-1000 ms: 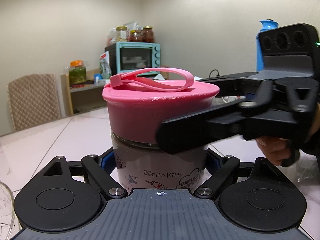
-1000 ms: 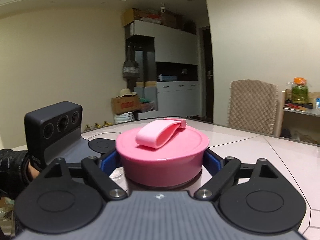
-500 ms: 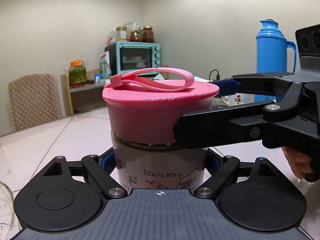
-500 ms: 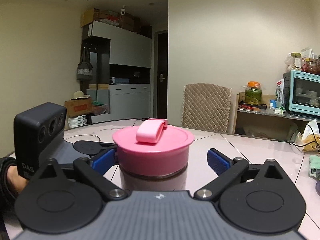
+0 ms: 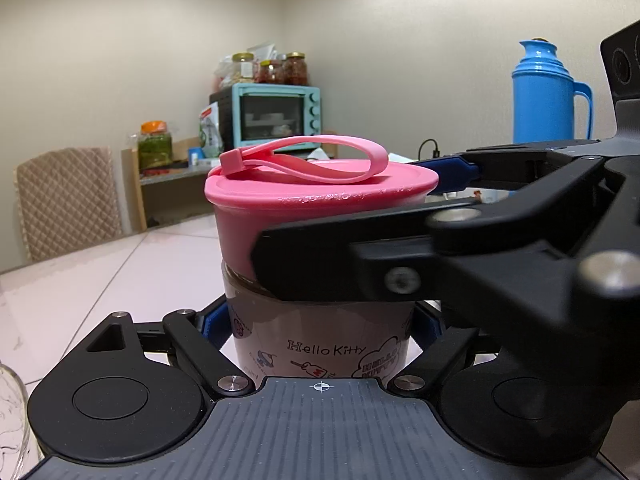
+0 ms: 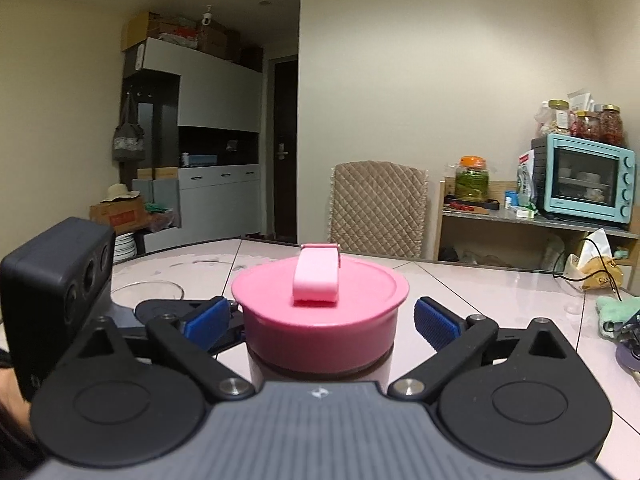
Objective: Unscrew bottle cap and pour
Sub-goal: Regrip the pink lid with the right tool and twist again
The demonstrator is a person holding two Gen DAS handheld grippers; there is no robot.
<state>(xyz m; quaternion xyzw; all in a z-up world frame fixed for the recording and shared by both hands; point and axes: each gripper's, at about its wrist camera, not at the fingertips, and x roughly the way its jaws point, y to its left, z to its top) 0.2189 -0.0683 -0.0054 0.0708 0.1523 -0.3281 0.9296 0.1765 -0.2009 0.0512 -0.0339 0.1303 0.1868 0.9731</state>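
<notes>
A clear bottle (image 5: pixel 320 344) with Hello Kitty print stands upright on the pale table (image 5: pixel 120 280). My left gripper (image 5: pixel 320 320) is shut on its body, low down, a blue pad on each side. A wide pink cap (image 6: pixel 320 320) with a folded strap loop sits on top of it, the same cap (image 5: pixel 316 208) showing in the left wrist view. My right gripper (image 6: pixel 322 320) is open around the cap. Its blue pads (image 6: pixel 436 322) stand a little off the cap's sides. From the right, its black fingers (image 5: pixel 360 264) reach across the cap.
A glass bowl (image 6: pixel 148 292) lies on the table behind the left gripper's housing (image 6: pixel 56 280). A glass rim (image 5: pixel 12 420) shows at the lower left. A blue thermos (image 5: pixel 548 92) stands at the right. Bags, a cable (image 6: pixel 596 272), a chair (image 6: pixel 378 208) and an oven shelf (image 6: pixel 584 178) are beyond.
My right gripper let go of the pink cap and opened, then swung round it to a new angle with its pads still off the cap. The left gripper and bottle stayed put.
</notes>
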